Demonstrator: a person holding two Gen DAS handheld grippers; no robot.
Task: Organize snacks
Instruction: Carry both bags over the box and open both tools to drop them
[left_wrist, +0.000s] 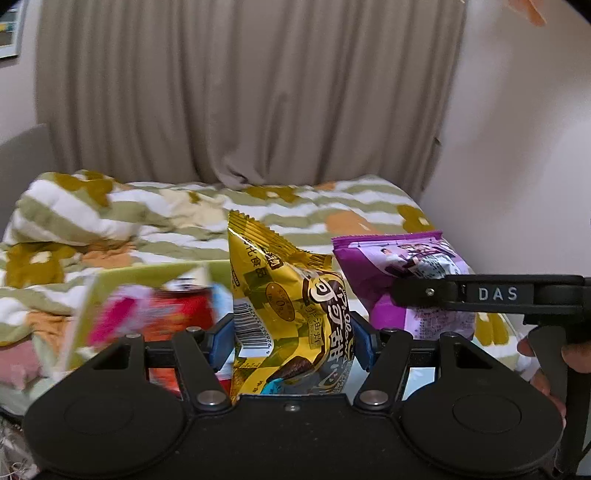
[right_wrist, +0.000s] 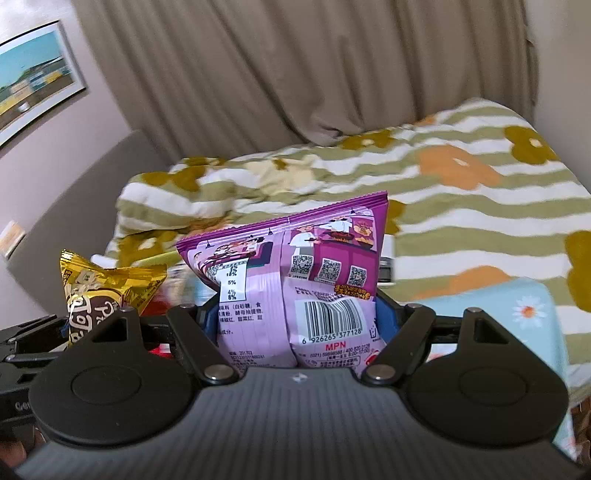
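A gold snack bag (left_wrist: 280, 295) stands upright between the blue pads of my left gripper (left_wrist: 291, 339), which is shut on it and holds it above the bed. To its right, a purple snack bag (left_wrist: 391, 266) hangs in the black fingers (left_wrist: 417, 291) of my other gripper. In the right wrist view, my right gripper (right_wrist: 295, 317) is shut on that purple bag (right_wrist: 325, 258), barcode side facing the camera. The gold bag (right_wrist: 107, 284) shows at the left there. Both bags are off the bedding.
A green box (left_wrist: 122, 277) with red and pink packs, blurred, lies below left of the gold bag. The striped flowered quilt (right_wrist: 461, 206) covers the bed. A light blue daisy-print item (right_wrist: 517, 306) lies at the right. Beige curtain (left_wrist: 240, 92) behind; a hand (left_wrist: 576, 354) at the right edge.
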